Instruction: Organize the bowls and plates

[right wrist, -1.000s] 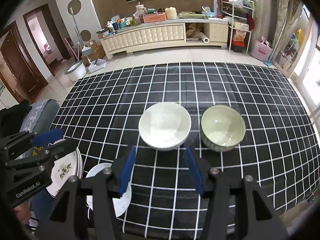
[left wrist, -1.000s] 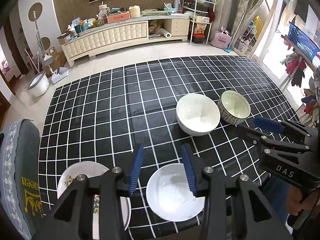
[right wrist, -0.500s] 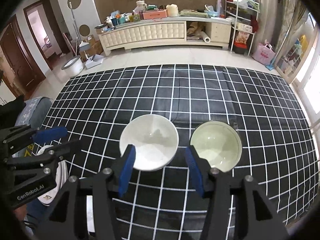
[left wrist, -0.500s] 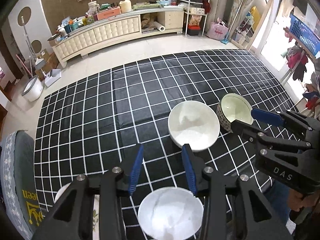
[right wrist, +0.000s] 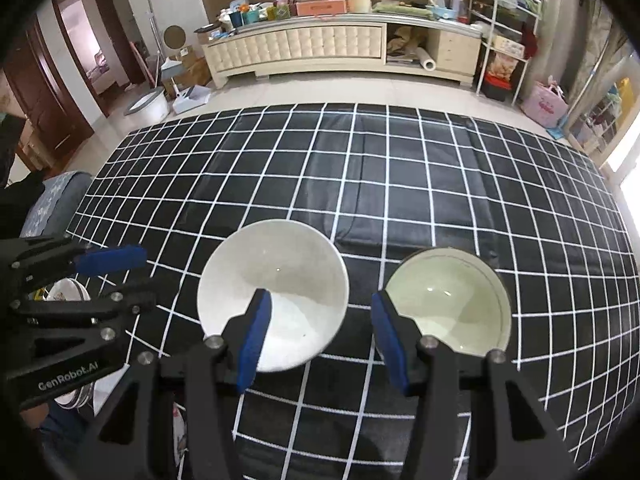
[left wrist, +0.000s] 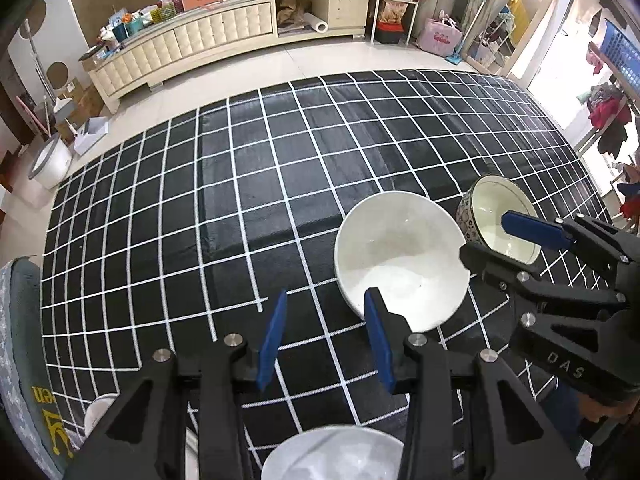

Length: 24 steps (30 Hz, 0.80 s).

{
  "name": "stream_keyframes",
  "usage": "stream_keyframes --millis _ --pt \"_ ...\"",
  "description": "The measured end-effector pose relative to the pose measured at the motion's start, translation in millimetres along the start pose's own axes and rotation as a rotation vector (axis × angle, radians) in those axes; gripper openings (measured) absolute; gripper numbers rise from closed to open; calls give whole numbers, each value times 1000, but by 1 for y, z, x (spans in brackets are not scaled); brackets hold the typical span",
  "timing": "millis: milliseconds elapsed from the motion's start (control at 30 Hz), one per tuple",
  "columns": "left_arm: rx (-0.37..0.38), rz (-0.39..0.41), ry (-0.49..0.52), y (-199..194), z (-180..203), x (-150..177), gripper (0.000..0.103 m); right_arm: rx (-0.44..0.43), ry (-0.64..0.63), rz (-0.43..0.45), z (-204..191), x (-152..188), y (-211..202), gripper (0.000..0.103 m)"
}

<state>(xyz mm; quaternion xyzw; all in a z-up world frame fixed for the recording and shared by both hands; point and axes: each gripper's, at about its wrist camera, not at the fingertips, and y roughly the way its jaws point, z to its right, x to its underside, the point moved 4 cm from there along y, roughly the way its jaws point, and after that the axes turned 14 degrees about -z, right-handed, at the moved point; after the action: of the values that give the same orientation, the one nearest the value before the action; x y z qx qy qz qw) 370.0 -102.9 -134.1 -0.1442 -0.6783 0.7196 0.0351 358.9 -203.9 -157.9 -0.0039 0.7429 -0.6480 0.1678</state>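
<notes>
Black gripper point(left wrist: 324, 340) frames, blue fingers point(left wrist: 272, 338), silver screws.

Both tongs point(left wrist: 326, 336) point(right wrist: 320, 332) angled steeply downward, jaws parted, nothing gripped.

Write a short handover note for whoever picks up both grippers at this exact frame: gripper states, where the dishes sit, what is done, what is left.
Left gripper: open, empty, above the cloth beside the white bowl.
Right gripper: open, empty; its left pad shows over the white bowl's near side.
Patterned bowl: right of the white bowl, apart from it.
Another white dish and a floral plate lie near the front left edge of the checked cloth.
Done: nothing stacked.
Left: probably nest the bowls and gather the plates.
</notes>
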Motion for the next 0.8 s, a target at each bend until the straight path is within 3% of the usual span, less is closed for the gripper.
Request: stream_keyframes --millis 133,367,433,800 --pt "42 -28 -10 11 -1 -5 37 -7 11 -5 5 -4 11 47" --pt "25 -42 -1 25 -2 -12 32 -19 10 -25 9 -7 23 41" --pt "27 -45 -3 29 -2 -14 30 -20 6 -31 10 -8 26 27" --pt "17 -88 18 48 5 -20 21 -13 -9 -84 11 -7 40 24"
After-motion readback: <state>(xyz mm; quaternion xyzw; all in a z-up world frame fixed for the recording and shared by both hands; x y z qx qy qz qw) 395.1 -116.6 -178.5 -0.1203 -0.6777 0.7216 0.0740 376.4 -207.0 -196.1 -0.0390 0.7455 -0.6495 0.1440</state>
